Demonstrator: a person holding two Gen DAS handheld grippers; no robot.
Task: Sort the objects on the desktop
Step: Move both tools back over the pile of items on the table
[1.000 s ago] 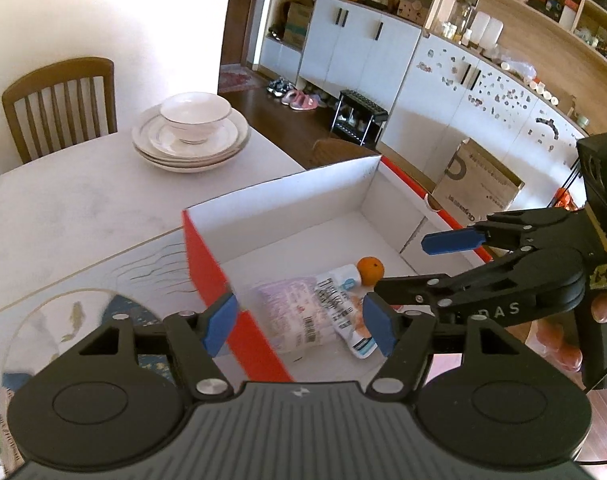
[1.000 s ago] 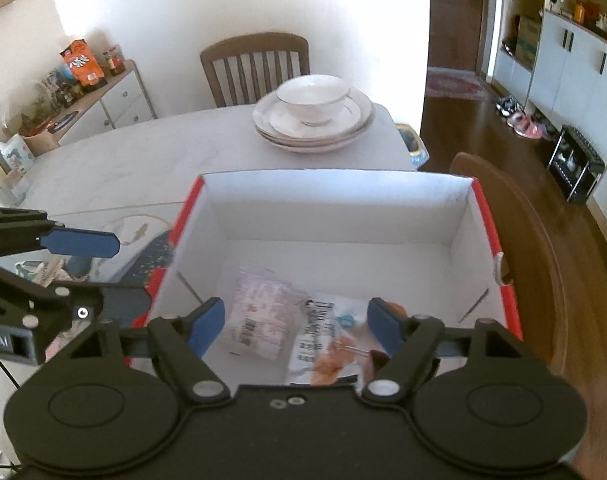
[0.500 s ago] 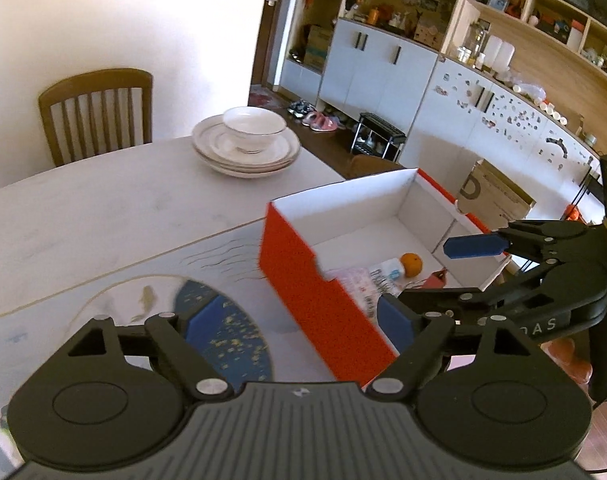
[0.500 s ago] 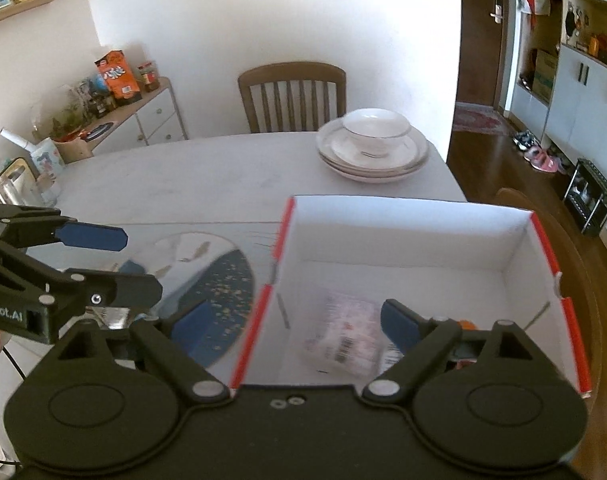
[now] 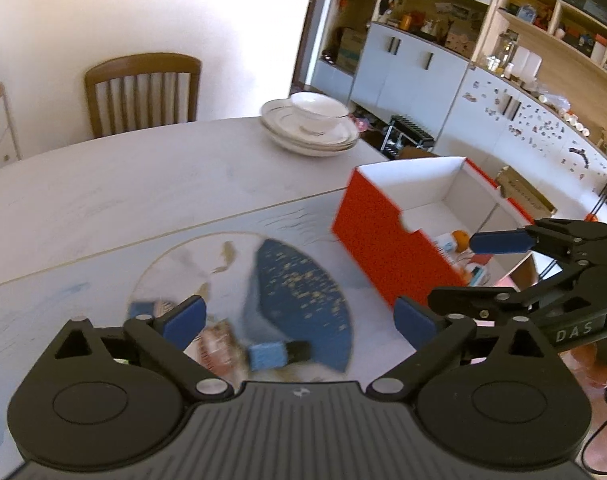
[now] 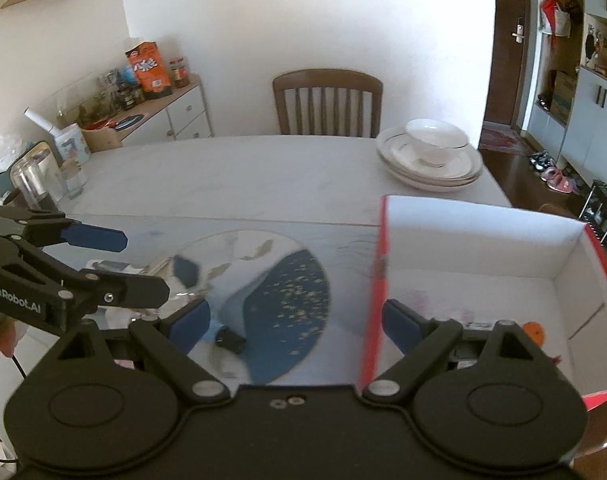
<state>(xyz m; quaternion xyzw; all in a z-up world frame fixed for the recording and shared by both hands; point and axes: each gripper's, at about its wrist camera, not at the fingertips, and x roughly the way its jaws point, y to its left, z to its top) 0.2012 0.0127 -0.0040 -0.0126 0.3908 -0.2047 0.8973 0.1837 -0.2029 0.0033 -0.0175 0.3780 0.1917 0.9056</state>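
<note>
A red box with a white inside stands on the table's right side, holding an orange and some packets. My left gripper hovers over a round blue-patterned mat, its jaws opening wide with nothing pressed between them. Beneath it lie a small blue item with a black cap and a blurred snack packet. My right gripper is open and empty, straddling the box's red wall and the mat. The capped item lies near its left finger. The orange shows in the box.
A stack of white plates with a bowl sits at the table's far right corner. A wooden chair stands behind the table. Glass jars stand at the far left edge. My left gripper shows at the right wrist view's left.
Both grippers have swung left, from above the box's inside to over the round mat. The left jaws have spread much wider, the right jaws a little wider.
</note>
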